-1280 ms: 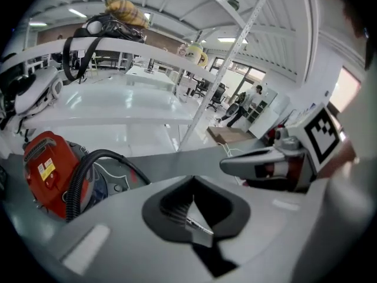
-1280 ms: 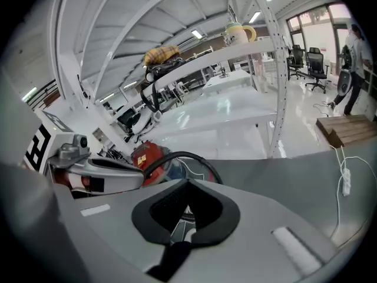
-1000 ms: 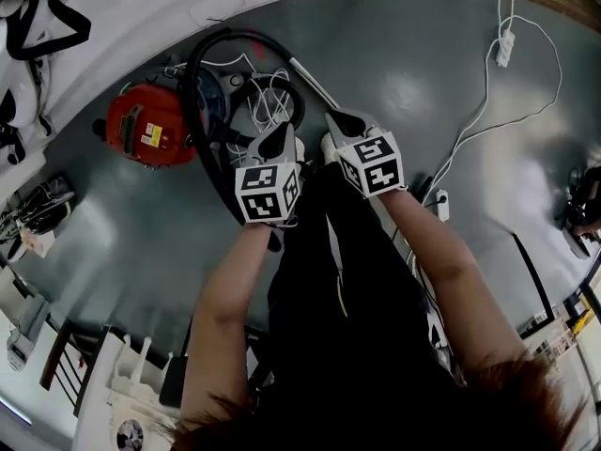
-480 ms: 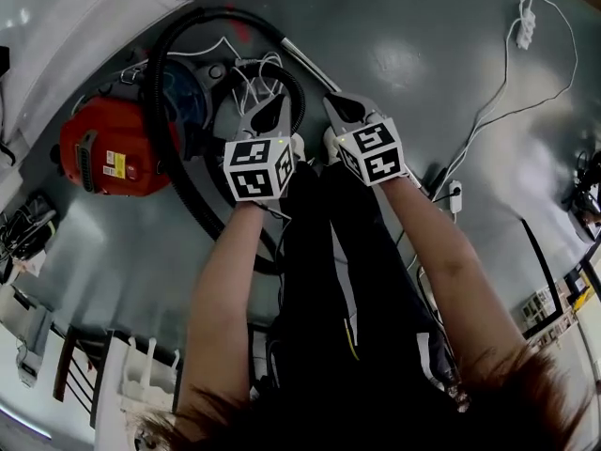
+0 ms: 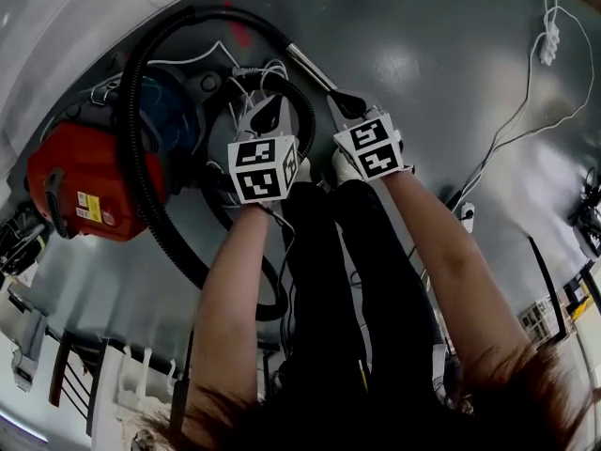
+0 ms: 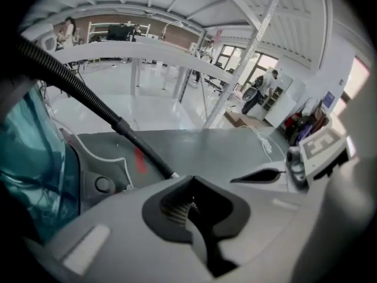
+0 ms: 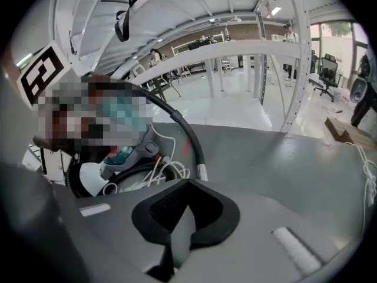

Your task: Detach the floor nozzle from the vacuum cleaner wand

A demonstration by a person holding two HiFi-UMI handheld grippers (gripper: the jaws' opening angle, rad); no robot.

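Wand [image 5: 308, 67] just beyond right gripper [image 5: 346, 103] tip, perhaps touching; left gripper [image 5: 271, 113] alongside; jaws closed, empty.

The person wears black trousers [image 5: 376, 280], which fill the head view from centre towards six o'clock. Tousled hair [image 5: 526, 407] fringes the edge at five and seven o'clock. Both forearms [image 5: 230, 289] are bare. The left gripper [image 5: 272, 111] and right gripper [image 5: 344, 101] have smooth light-grey shells that taper to a point at twelve o'clock. At the six o'clock end of each sits a white marker cube [image 5: 262, 169] printed with black square patterns. In the gripper views, each shell has a black ribbed pad [image 6: 175, 209] lining a central notch, and a pale rectangular strip [image 7: 297, 246] is set into the grey surface.
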